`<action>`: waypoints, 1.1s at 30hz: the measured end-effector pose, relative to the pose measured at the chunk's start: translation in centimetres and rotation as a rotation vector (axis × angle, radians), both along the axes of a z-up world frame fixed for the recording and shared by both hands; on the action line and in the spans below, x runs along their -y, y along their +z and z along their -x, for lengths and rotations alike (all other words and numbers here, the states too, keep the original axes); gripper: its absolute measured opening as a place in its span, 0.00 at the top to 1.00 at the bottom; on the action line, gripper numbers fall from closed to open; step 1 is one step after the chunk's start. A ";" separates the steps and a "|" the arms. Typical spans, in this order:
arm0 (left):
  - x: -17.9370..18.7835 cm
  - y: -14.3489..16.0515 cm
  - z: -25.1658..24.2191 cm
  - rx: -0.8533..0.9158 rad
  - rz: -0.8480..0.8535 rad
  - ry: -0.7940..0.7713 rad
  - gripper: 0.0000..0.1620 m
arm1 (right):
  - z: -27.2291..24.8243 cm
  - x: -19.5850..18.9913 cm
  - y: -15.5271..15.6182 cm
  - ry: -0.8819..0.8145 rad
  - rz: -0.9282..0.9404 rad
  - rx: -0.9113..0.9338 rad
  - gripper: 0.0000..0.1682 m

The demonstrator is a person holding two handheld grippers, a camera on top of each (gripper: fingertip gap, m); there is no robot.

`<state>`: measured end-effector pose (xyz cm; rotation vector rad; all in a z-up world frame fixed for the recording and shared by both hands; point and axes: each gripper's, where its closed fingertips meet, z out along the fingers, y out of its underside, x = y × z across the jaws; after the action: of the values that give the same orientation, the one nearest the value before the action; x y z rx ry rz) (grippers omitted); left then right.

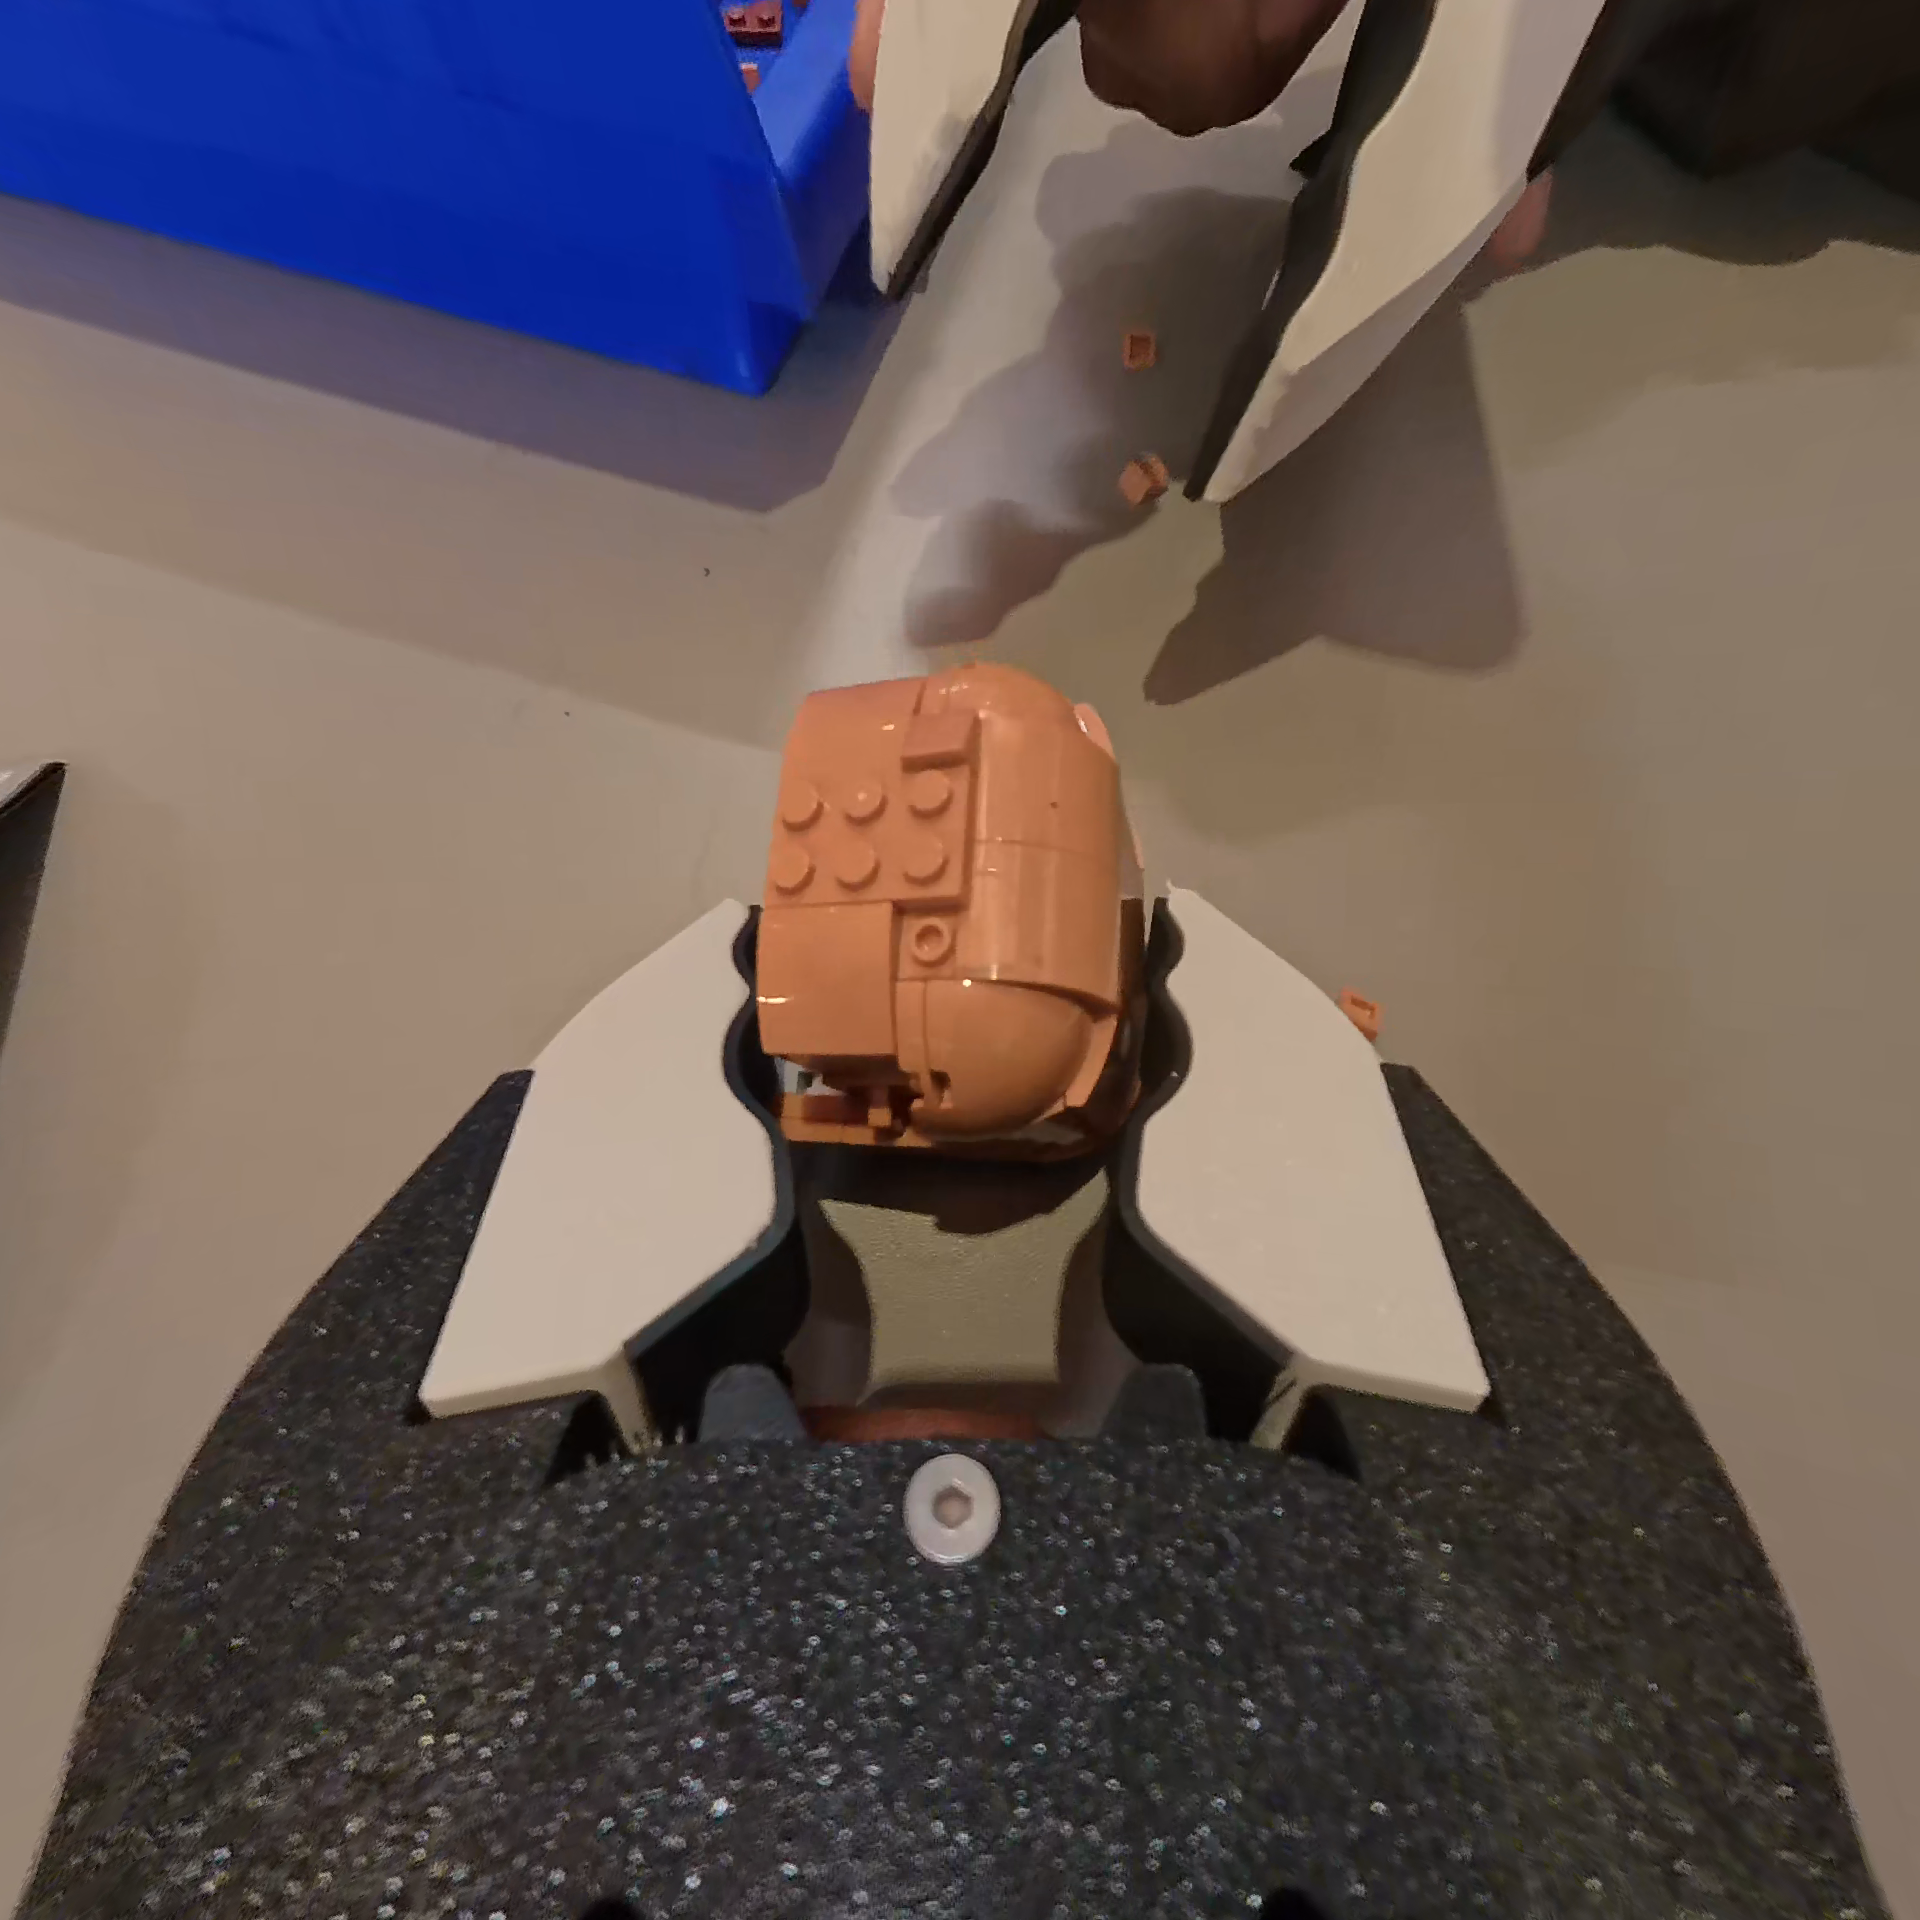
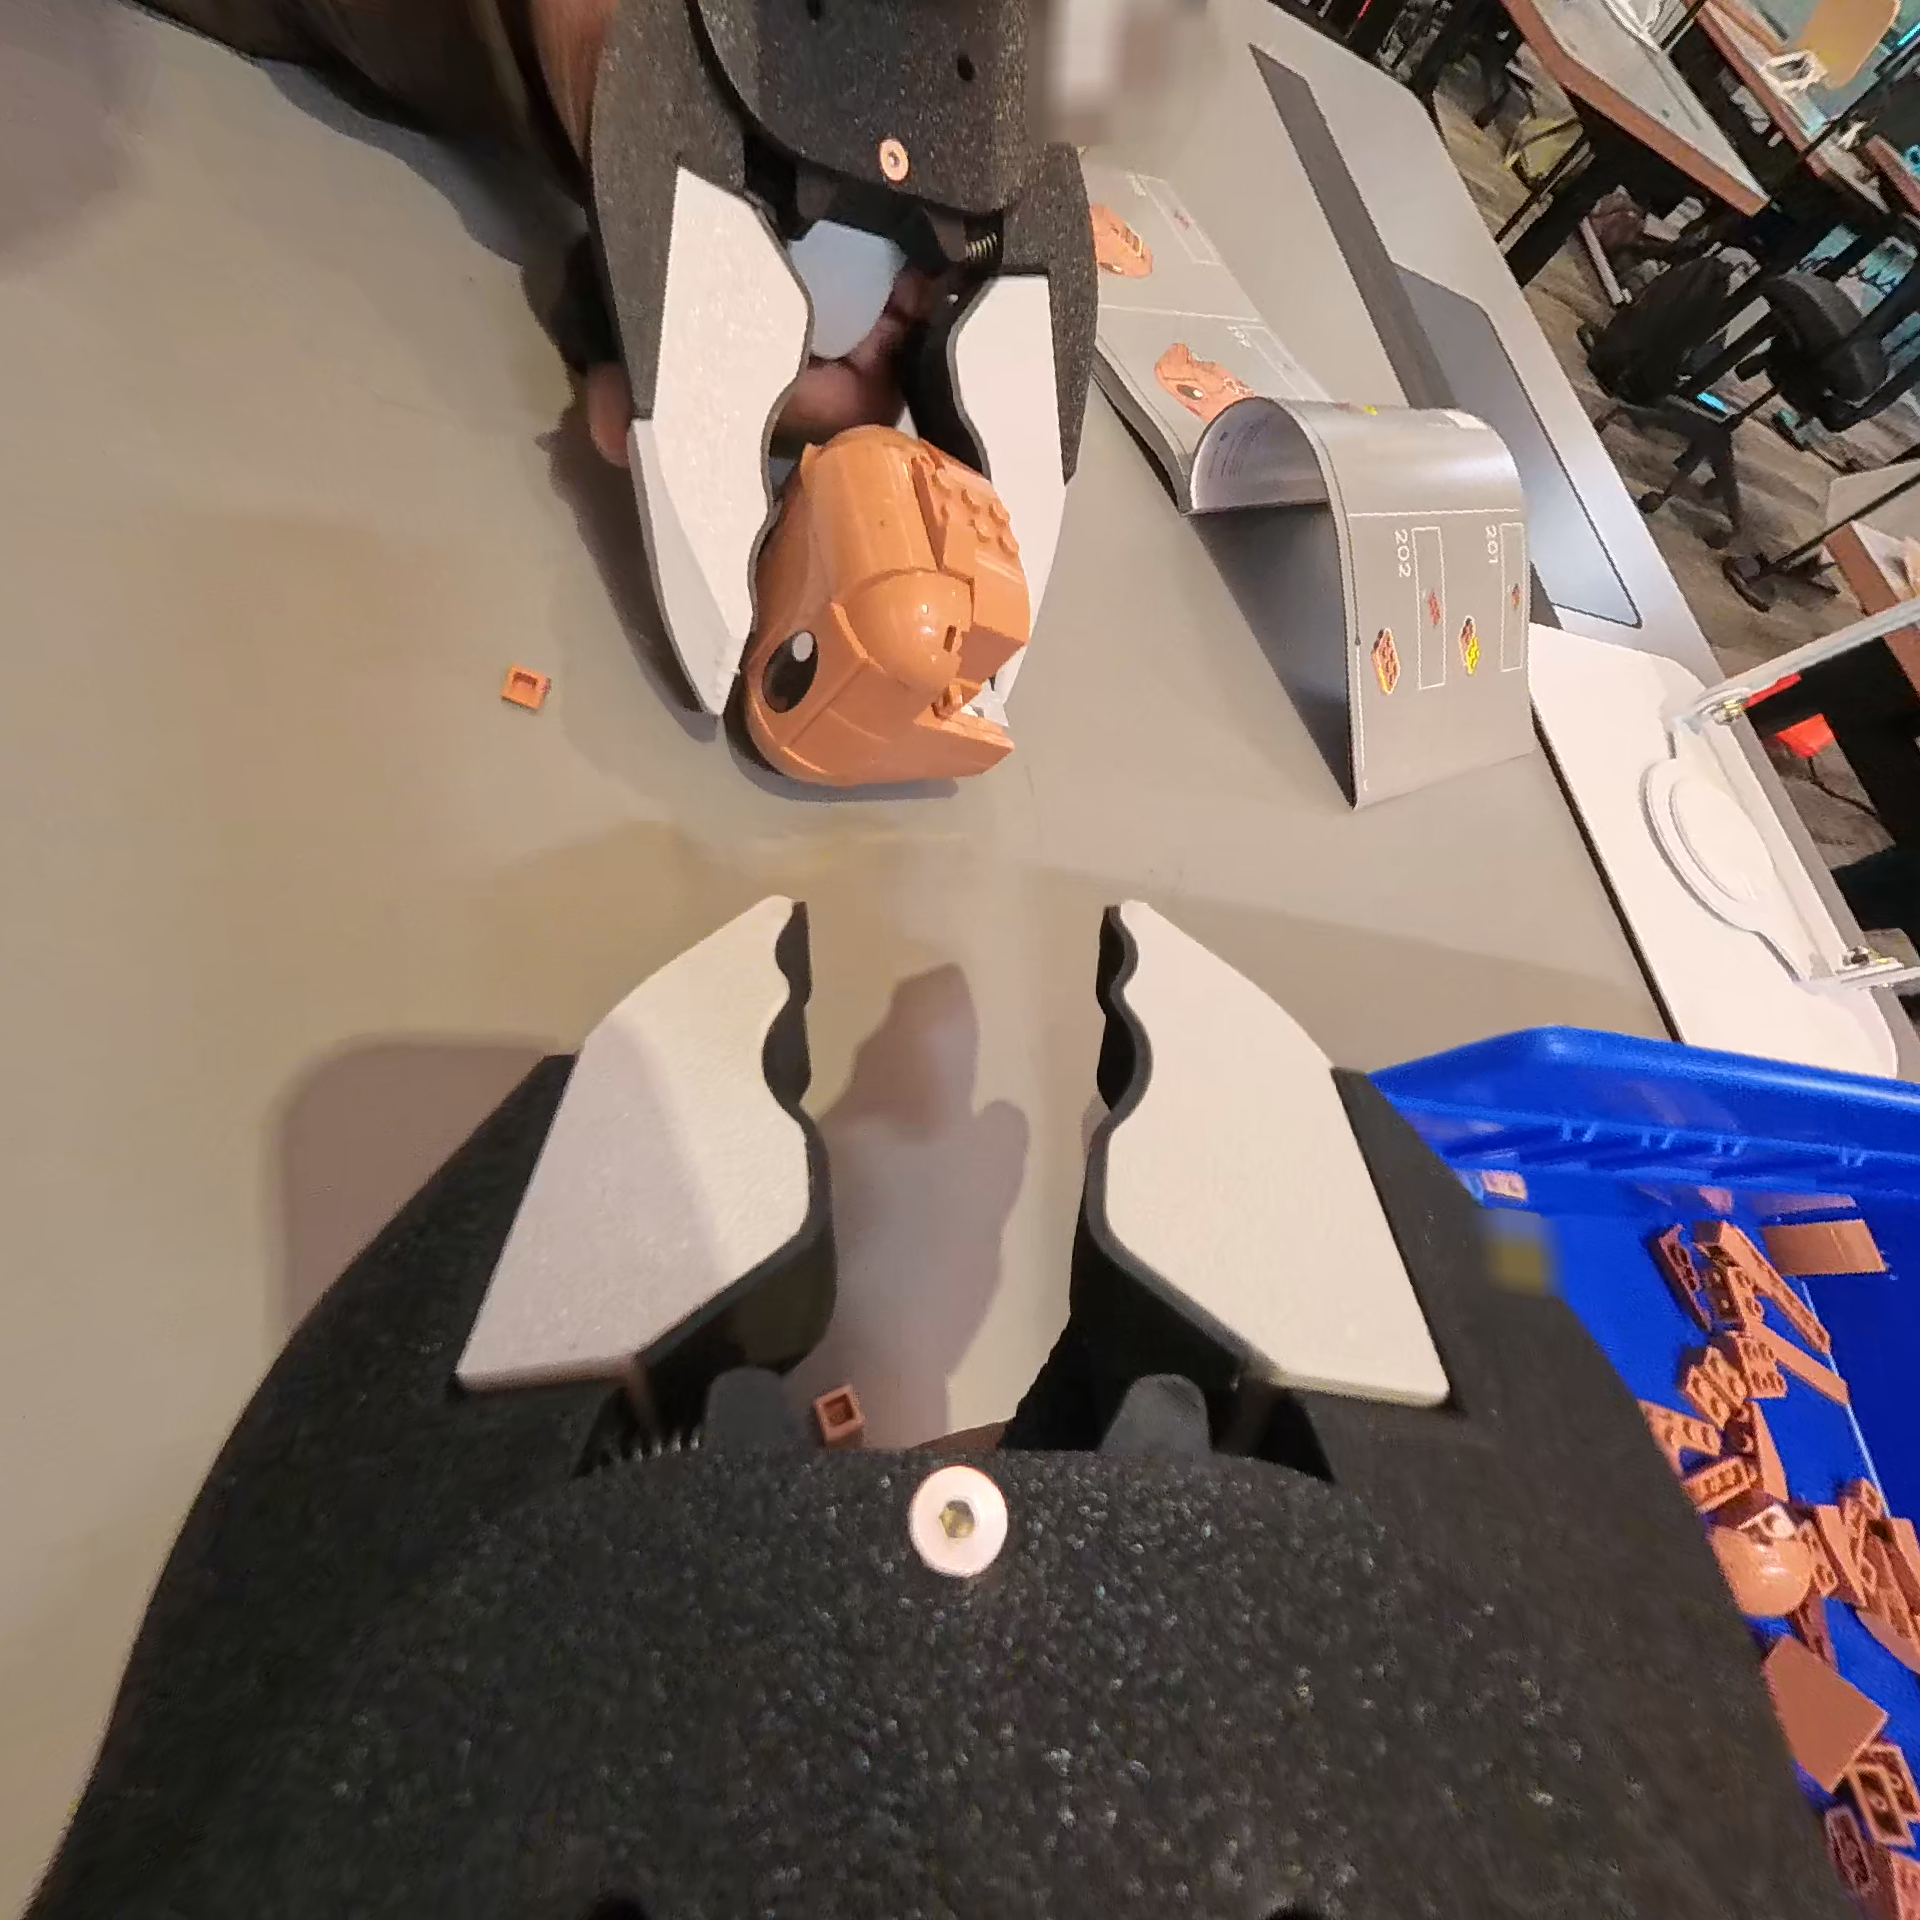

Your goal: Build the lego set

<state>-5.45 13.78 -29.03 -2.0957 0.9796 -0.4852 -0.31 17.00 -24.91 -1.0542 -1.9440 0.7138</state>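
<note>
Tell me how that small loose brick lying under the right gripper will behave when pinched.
The small loose brick looks rigid and very light, so it will probably skid on the smooth table if nudged. It is tiny beside the right gripper and its wide fingers, so it may twist or pop out.

Tan studded lego head (image 1: 935, 914), one black eye

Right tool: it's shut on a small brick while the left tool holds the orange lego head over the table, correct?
Not quite. The right tool is open and holds nothing, as the right wrist view shows; a small brick merely lies on the table below it. The left tool does hold the orange lego head.
</note>
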 end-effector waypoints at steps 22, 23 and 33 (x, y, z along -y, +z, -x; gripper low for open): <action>0.0 0.2 -0.1 -0.023 -0.051 -0.012 0.58 | -6.6 -1.2 -1.7 -0.202 0.187 0.048 0.77; 0.1 0.2 -0.2 -0.027 -0.052 -0.015 0.58 | -6.7 -1.2 -2.0 -0.205 0.189 0.066 0.78; 0.4 0.1 -0.5 -0.031 -0.052 -0.033 0.58 | -7.4 -2.0 -3.8 -0.226 0.164 0.184 0.84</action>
<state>-4.92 13.38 -28.90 -2.0489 1.0348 -0.4405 7.05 18.98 -28.71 -1.4591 -1.9027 0.6774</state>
